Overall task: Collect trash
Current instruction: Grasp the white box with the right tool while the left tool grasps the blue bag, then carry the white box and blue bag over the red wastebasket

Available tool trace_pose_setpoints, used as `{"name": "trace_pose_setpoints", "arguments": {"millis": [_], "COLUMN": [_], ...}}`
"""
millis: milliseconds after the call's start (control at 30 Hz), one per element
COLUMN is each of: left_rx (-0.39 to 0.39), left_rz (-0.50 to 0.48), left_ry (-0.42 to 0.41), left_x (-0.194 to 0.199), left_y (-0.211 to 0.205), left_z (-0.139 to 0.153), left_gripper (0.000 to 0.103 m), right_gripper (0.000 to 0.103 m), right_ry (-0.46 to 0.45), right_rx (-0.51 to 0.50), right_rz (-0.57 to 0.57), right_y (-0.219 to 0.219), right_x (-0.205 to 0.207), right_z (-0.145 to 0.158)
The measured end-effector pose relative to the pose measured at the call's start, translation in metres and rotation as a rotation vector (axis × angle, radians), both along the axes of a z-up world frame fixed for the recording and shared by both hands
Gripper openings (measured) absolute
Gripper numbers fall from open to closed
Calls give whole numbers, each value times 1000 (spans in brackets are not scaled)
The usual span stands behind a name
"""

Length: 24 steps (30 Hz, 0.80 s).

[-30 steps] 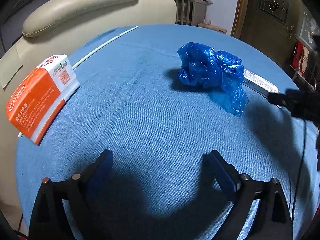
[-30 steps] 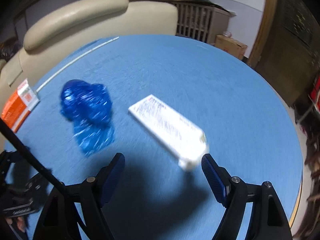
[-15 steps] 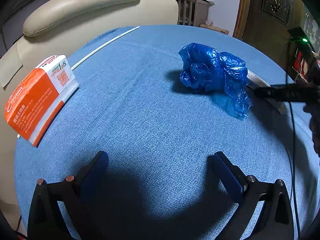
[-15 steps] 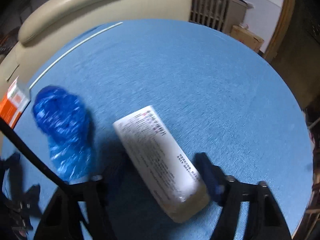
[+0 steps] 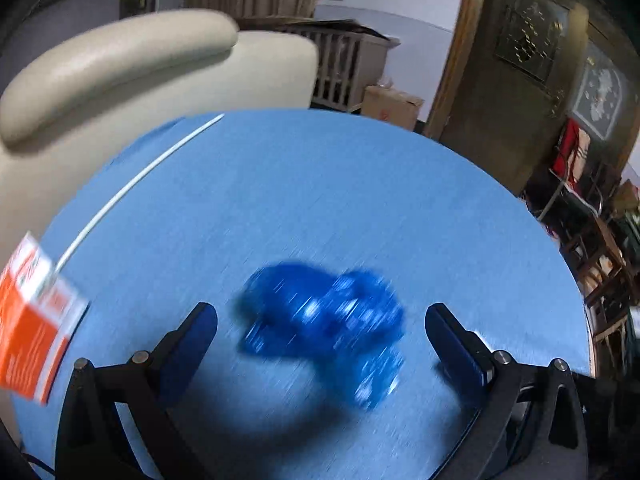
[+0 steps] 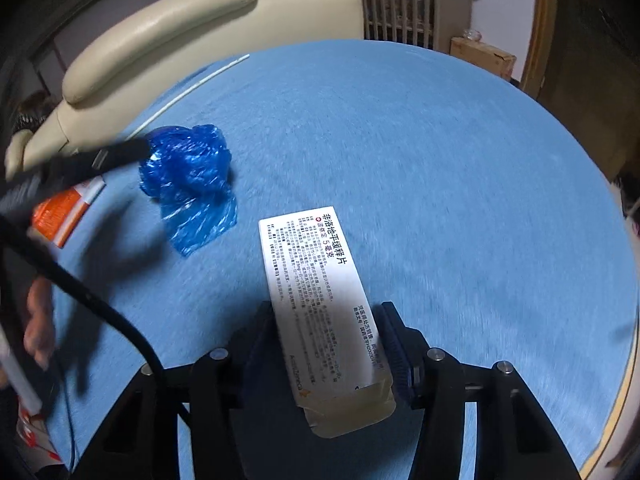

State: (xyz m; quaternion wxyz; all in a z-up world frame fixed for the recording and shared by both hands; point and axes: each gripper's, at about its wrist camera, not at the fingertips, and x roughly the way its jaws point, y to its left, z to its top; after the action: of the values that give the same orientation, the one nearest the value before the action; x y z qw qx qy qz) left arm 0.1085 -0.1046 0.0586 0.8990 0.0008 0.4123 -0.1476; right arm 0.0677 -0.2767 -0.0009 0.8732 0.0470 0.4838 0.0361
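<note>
**Two pieces of trash addressed on the blue table**

The white medicine box (image 6: 316, 300) is seen between the pads of the right gripper (image 6: 326, 344), whose jaws have just been closing; contact on both long sides appears made. The box is judged light and crushable, best taken across its narrow width. The left gripper (image 5: 320, 332) is held fully open, nothing gripped, with the crumpled blue plastic bag (image 5: 324, 316) between its fingers. The bag is judged soft and slippery; the bunched middle is preferred. Open cloth surrounds both items, with the table (image 6: 440, 140) edge well apart. An orange box (image 5: 32, 332) overhangs the left edge.
</note>
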Motion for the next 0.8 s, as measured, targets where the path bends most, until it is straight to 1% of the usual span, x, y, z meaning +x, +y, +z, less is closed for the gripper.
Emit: {"name": "trace_pose_setpoints", "arguments": {"millis": [67,100,133,167,200,233,267,300,367,500,633,800], "left_rx": [55,86,110,152,164,155,173,189,174,185,188,201], "left_rz": [-3,-3,-4,-6,-13,-17,-10,-5,-13,14,15,20], "left_ry": [3,20,46,101,146,158,158,148,141,82,60,36], "left_x": [10,16,22,30,35,36,35,32,23,2,-20,-46], "left_y": [-13,-19,-23,-28,-28,-27,-26,-23,-18,-7,0,7], "left_z": [-7,-14,-21,-33,-44,-48,-51,-50,-45,-28,-14,0], "left_gripper": [103,103,103,103,99,89,74,68,64,63,63,63], "right_gripper": [55,55,55,55,55,55,55,55,55,54,54,54], "right_ry": [-4,-6,-8,-9,-9,-9,-10,-11,-16,-23,-42,-87], "right_rx": [21,29,33,35,40,43,46,50,58,75,87,113], "right_rz": [-13,-19,-22,-25,-30,-34,-37,-40,-49,-78,-103,-135], "right_y": [2,2,1,1,0,0,0,-1,-2,-4,-2,2], "right_x": [-5,-7,-9,-11,-11,-12,-13,-14,-18,-28,-43,-71], "right_z": [-2,-3,-2,-2,-2,-1,-1,-1,-1,0,6,23]}}
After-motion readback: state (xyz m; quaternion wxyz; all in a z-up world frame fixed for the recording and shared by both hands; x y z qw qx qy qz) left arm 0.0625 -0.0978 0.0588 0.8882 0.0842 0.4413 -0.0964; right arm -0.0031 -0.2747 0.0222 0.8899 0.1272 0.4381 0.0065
